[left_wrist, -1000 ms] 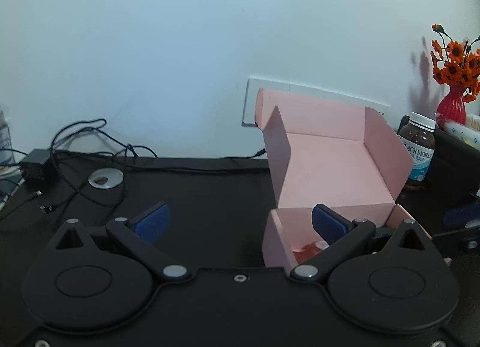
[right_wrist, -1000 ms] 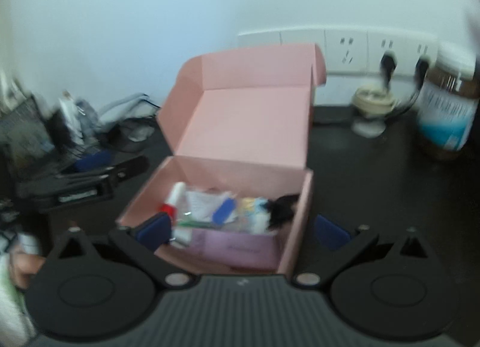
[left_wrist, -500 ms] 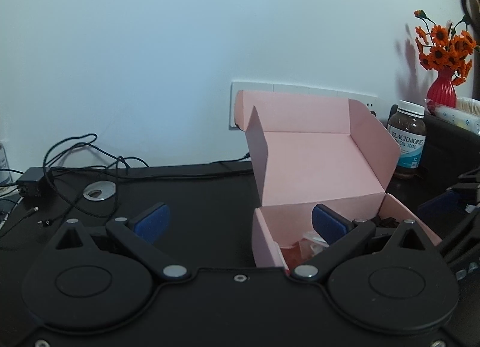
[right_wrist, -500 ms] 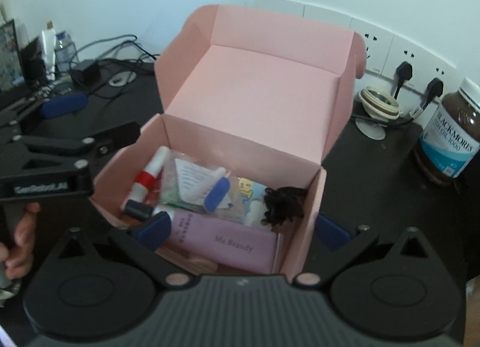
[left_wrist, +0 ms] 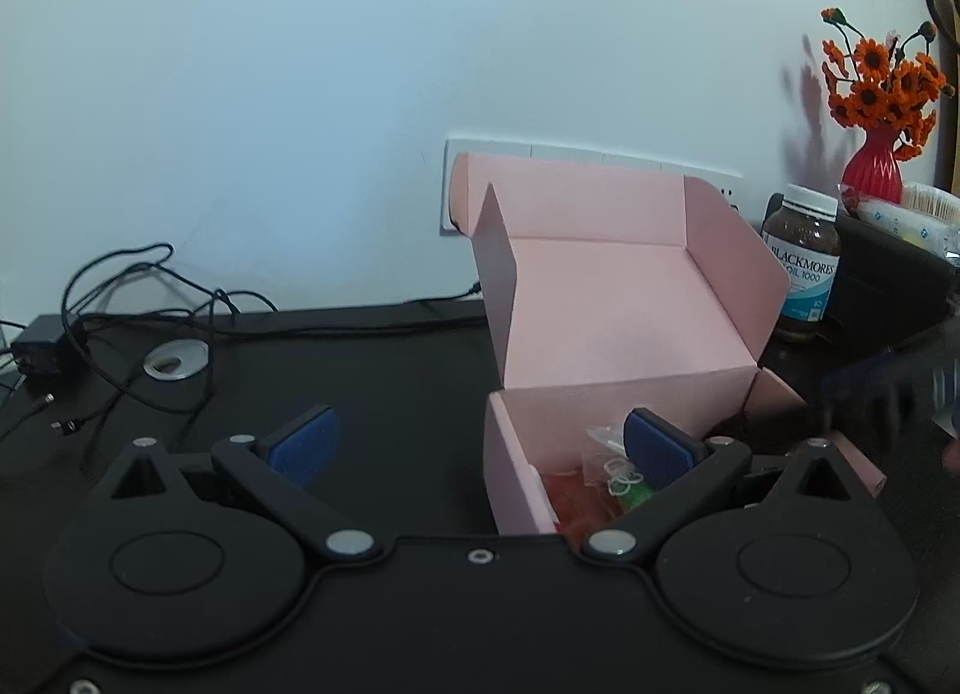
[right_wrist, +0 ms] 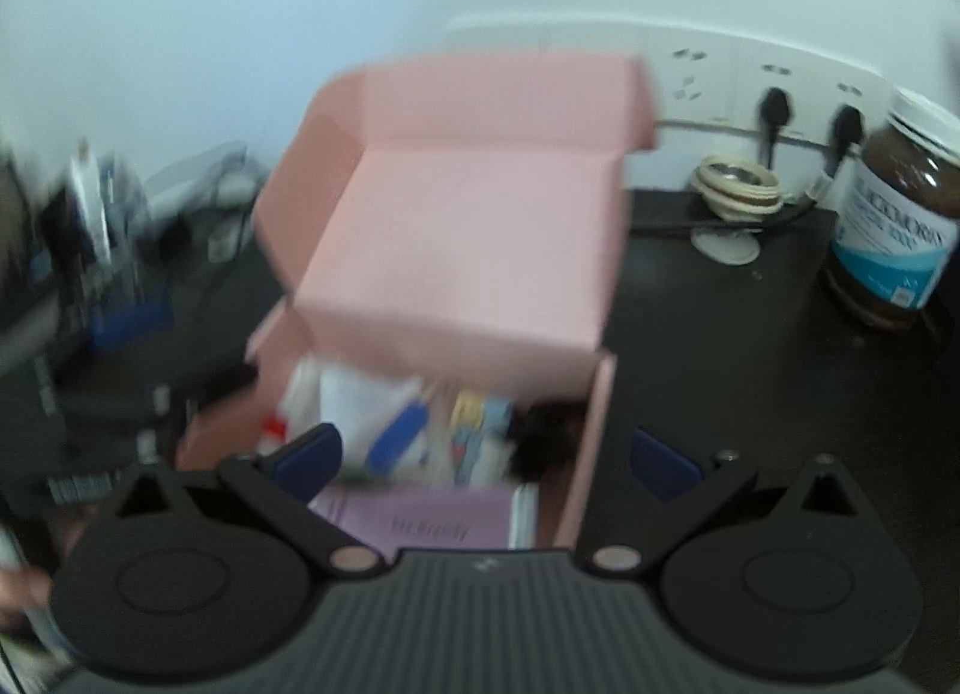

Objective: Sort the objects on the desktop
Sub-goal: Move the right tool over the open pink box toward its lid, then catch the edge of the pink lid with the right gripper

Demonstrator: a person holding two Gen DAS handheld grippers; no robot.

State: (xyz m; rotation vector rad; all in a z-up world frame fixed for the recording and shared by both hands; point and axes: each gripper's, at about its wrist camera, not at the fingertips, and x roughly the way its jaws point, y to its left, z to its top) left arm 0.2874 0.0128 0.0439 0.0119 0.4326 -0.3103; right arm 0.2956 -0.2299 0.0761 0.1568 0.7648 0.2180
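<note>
An open pink cardboard box (left_wrist: 624, 328) stands on the black desk with its lid up. In the blurred right wrist view the pink box (right_wrist: 468, 232) holds several small items: a lilac packet (right_wrist: 420, 520), a white bag, a blue strip and a black clump (right_wrist: 543, 436). My left gripper (left_wrist: 480, 445) is open, straddling the box's left wall with nothing gripped. My right gripper (right_wrist: 483, 454) is open too, its left finger over the box's inside and its right finger outside the right wall. A clear bag of rubber bands (left_wrist: 612, 463) lies in the box.
A brown supplement bottle (left_wrist: 804, 262) stands right of the box, with a red vase of orange flowers (left_wrist: 873, 165) behind it. Cables and an adapter (left_wrist: 120, 310) lie at the left. Plugged wall sockets (right_wrist: 780, 87) and a tape roll (right_wrist: 735, 190) sit at the back.
The right gripper has dropped and pulled back from looking down into the box; its view is now blurred. The left view has shifted slightly, showing more of the box's inside.
</note>
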